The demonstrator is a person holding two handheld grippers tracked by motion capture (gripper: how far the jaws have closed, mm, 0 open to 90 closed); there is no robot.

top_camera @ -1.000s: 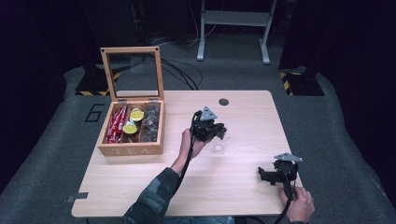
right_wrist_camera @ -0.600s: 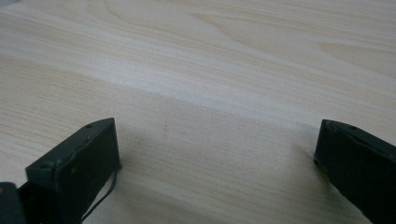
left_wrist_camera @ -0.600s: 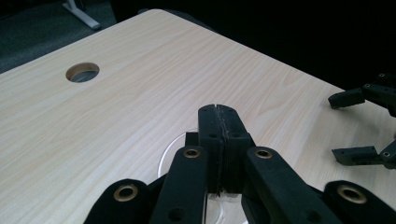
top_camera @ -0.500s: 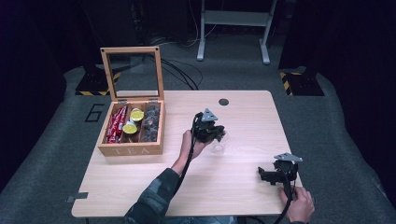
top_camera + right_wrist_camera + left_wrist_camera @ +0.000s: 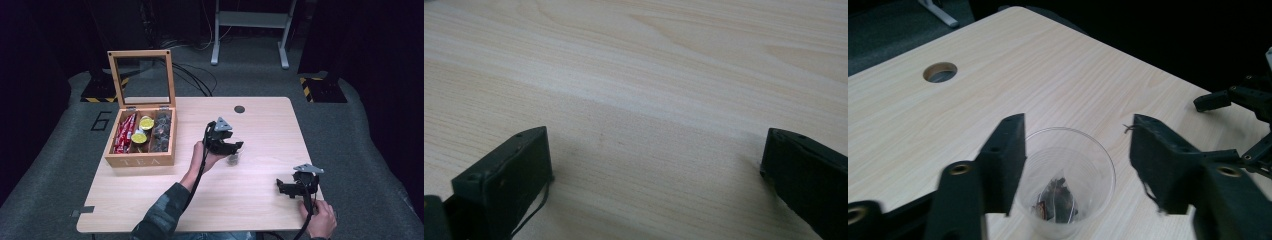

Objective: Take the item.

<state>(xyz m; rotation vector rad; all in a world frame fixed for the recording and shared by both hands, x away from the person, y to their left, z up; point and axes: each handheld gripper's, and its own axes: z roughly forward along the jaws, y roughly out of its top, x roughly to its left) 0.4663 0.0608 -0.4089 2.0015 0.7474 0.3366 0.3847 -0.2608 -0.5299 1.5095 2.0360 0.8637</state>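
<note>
A clear plastic cup (image 5: 1068,175) is stood upright, mouth up, between the wide-apart jaws of the left gripper (image 5: 1075,165); a tea bag (image 5: 1055,197) is seen inside; the right gripper (image 5: 654,175) is held spread over bare table (image 5: 649,75).

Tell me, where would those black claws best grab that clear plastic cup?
Probably across the cup's round wall just below the rim, coming from above: it stands upright and the open left gripper already straddles it. Squeeze gently; thin plastic likely flexes.

Light wood worktop (image 5: 260,195), round cable hole (image 5: 239,109) near far edge. Grey carpet floor (image 5: 60,150), "6" marking (image 5: 101,120) at left. Yellow-black hazard-striped bases (image 5: 320,82) either side. Grey metal stand frame (image 5: 250,20) behind. Black cables (image 5: 192,80) on floor. Dark surroundings.
</note>
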